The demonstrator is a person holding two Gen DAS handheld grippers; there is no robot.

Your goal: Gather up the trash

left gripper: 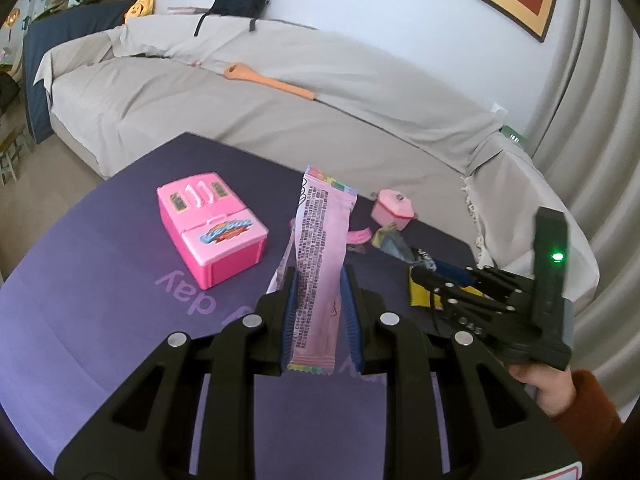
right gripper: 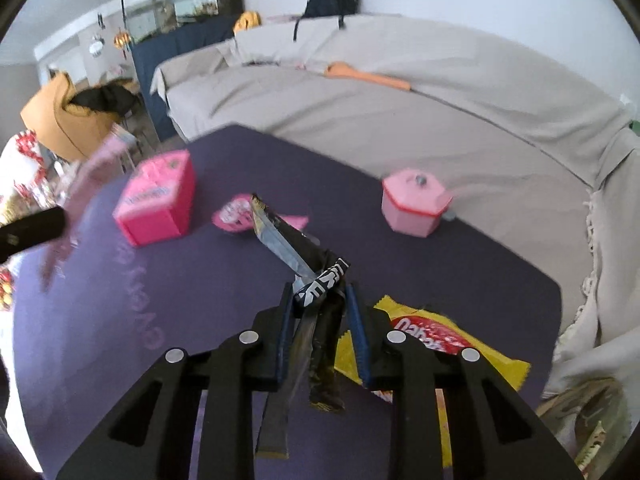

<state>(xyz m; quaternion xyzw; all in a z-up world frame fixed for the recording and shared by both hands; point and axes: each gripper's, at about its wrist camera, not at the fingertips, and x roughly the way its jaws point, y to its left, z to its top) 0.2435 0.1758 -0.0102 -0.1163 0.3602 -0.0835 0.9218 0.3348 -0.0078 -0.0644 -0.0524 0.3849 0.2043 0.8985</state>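
1. Gripping a long pink wrapper [left gripper: 318,264] upright, the left gripper [left gripper: 319,280] hovers over the purple mat [left gripper: 100,280], a pink toy fridge [left gripper: 210,226] to its left.
2. Clamped on a black wrapper [right gripper: 316,300], the right gripper [right gripper: 320,300] hangs just left of a yellow wrapper [right gripper: 460,344] lying flat.

- right gripper [right gripper: 320,300] at 6 o'clock, black linkage, blue-padded fingers closed on crumpled black foil wrapper with white letters [right gripper: 316,280]; wrapper tail hangs below the pads
- yellow-and-red snack packet [right gripper: 432,340] flat on dark purple table mat [right gripper: 200,280], 4 o'clock, partly under the right finger
- pink toy fridge box [right gripper: 158,204] at 10 o'clock
- small torn pink wrapper [right gripper: 234,212] just beside the box, mat centre
- pink lidded toy pot [right gripper: 414,202] at 2 o'clock
- blurred long pink wrapper [right gripper: 86,184] held by left gripper [right gripper: 32,230], 9 o'clock edge; its grip unclear
- beige covered sofa [right gripper: 400,100] at 12 o'clock, orange wooden spoon [right gripper: 368,74] on it
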